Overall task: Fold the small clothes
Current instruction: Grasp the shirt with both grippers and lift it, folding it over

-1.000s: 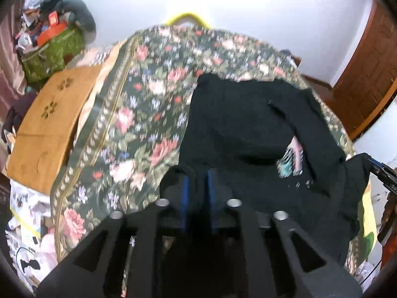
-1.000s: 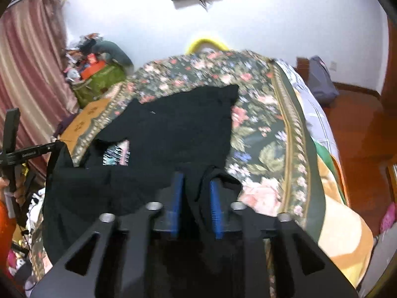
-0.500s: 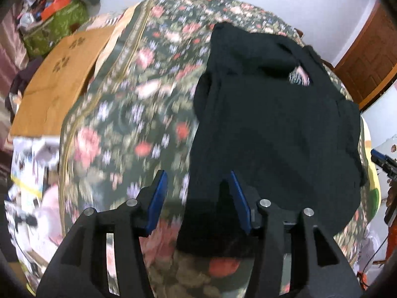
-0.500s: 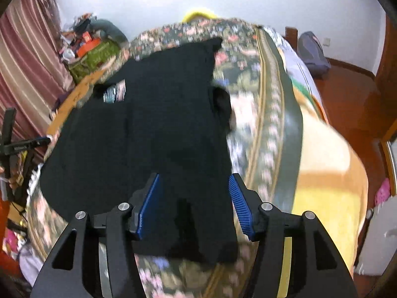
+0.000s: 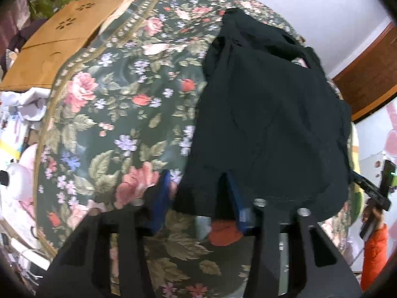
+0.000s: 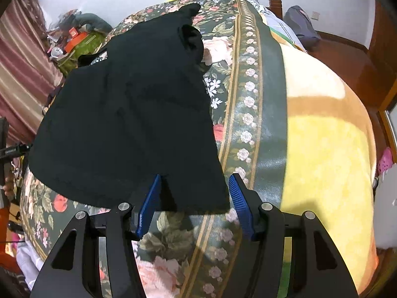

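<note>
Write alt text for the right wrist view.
The right tongs stand open over the near hem of a black garment lying spread on a floral bedspread. A yellow blanket lies to the right; striped curtains hang at far left.

Black garment (image 5: 268, 114) folds indistinct, blurred

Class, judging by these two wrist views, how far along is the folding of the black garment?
Done: black garment lies doubled over on the floral bedspread. In hand: nothing; left claw and right claw are open at its near hem. Left: probably further folds.
</note>
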### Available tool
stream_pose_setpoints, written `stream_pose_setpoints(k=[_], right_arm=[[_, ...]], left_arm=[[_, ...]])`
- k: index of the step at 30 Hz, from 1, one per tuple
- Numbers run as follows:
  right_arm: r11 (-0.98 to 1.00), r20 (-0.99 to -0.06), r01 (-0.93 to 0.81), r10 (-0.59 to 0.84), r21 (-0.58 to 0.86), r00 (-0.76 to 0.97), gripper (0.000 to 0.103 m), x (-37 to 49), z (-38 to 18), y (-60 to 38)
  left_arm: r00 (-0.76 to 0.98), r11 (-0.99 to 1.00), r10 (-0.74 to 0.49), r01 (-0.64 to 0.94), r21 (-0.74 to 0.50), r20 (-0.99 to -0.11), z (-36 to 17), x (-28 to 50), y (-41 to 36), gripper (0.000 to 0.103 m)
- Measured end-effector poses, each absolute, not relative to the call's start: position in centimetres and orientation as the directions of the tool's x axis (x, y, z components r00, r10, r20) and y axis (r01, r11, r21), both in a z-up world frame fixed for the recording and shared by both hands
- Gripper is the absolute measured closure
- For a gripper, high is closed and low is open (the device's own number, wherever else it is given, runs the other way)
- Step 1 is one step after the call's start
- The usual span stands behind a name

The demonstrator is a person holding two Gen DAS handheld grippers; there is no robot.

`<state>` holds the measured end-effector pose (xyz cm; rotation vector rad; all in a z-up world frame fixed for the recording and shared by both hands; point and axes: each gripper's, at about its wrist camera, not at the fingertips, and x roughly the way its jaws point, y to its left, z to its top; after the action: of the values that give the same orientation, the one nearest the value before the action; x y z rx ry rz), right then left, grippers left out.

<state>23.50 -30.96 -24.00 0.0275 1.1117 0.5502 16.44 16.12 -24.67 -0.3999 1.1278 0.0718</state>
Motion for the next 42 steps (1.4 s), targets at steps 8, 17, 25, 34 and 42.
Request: stream_pose_setpoints(k=[8, 17, 25, 34, 42], right_arm=[[0.849, -0.851, -0.430, 0.447, 0.306, 0.277, 0.096, 23.5, -24.9, -29.8], [0.813, -0.709, -0.445, 0.561, 0.375, 0.428, 0.098, 23.1, -17.2, -32.5], [0.785, -0.555, -0.530, 0.610, 0.321, 0.566, 0.098, 24.5, -6.4, -32.0], [0.819, -0.469, -0.523, 0.568, 0.236, 0.677, 0.098, 28.6, -1.6, -30.0], [0.864, -0.506, -0.450, 0.500, 0.228, 0.703, 0.098, 35.1, -3.2, -29.0]], left_arm=[[0.448, 0.937, -0.147, -0.221, -0.269, -0.882, -23.8, 16.4, 14.8, 0.095], [0.594, 0.958, -0.122, -0.138, -0.250, -0.795, -16.3, 15.9, 12.9, 0.096], [0.762, 0.963, -0.113, -0.072, -0.258, -0.638, -5.7, 17.6, 12.2, 0.096], [0.831, 0.971, -0.010, -0.125, -0.204, -0.556, 0.3, 22.8, 12.9, 0.096], [0.785, 0.958, 0.114, -0.250, -0.142, -0.609, -2.6, 30.4, 16.2, 0.096]])
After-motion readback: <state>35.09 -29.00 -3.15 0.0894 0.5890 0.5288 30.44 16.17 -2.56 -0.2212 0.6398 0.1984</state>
